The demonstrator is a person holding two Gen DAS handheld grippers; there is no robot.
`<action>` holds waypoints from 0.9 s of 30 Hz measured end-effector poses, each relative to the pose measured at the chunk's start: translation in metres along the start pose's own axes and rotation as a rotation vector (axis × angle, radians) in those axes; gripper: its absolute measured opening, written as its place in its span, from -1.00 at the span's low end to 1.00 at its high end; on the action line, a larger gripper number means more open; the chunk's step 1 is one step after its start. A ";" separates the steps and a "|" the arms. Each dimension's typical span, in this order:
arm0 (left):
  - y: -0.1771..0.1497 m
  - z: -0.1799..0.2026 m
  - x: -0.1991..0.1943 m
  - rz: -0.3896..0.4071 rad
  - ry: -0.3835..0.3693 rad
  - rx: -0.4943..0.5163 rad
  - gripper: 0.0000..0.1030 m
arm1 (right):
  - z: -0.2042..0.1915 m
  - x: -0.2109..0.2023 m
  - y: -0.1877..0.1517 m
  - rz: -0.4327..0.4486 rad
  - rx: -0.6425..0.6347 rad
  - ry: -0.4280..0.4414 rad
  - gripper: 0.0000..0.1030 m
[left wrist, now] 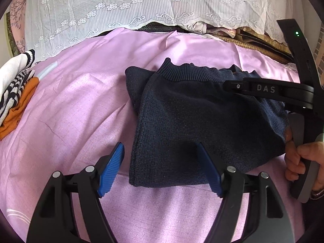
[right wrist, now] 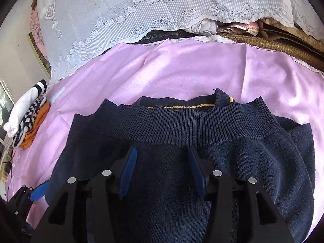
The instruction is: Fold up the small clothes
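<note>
A small navy knit sweater [left wrist: 192, 121] lies folded on the pink sheet [left wrist: 81, 101]. Its ribbed hem faces the far side. My left gripper [left wrist: 160, 149] is open with blue pads, just above the sweater's near left corner. In the right wrist view the sweater [right wrist: 243, 172] fills the near half, with a yellow stripe inside its collar. My right gripper [right wrist: 162, 154] is open and empty, hovering over the sweater below the ribbed band. The right gripper's body [left wrist: 273, 93] shows over the sweater's right side in the left wrist view.
A pile of folded clothes [left wrist: 18, 93], white, striped and orange, lies at the sheet's left edge, also in the right wrist view [right wrist: 28, 121]. A white lace cloth [left wrist: 141, 6] hangs along the far side. Brown mats [right wrist: 283, 46] lie at the far right.
</note>
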State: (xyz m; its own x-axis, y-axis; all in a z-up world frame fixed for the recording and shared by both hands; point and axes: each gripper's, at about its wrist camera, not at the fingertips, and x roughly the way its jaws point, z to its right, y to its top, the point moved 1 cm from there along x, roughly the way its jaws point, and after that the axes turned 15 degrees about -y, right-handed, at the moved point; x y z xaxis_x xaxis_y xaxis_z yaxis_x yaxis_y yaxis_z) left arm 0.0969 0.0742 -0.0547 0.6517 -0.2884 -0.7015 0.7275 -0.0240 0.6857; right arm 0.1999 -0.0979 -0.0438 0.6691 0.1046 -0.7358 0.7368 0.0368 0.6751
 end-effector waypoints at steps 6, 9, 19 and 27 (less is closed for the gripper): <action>-0.001 -0.006 0.000 -0.004 -0.026 -0.034 0.45 | 0.012 -0.027 -0.013 0.041 -0.011 -0.012 0.05; -0.002 -0.004 -0.003 0.000 -0.046 -0.032 0.45 | 0.014 -0.028 -0.025 0.028 -0.030 -0.033 0.08; -0.015 -0.023 -0.004 -0.046 -0.253 -0.197 0.45 | 0.020 -0.030 -0.030 0.021 -0.008 -0.002 0.20; -0.020 -0.033 -0.002 0.007 -0.307 -0.296 0.43 | -0.043 -0.053 0.000 0.044 -0.109 0.113 0.20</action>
State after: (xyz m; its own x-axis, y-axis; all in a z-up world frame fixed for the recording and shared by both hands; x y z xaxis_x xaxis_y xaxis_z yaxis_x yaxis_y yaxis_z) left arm 0.0886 0.1066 -0.0733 0.5956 -0.5602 -0.5757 0.7824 0.2422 0.5738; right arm 0.1598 -0.0605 -0.0026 0.6807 0.2199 -0.6988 0.6876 0.1371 0.7130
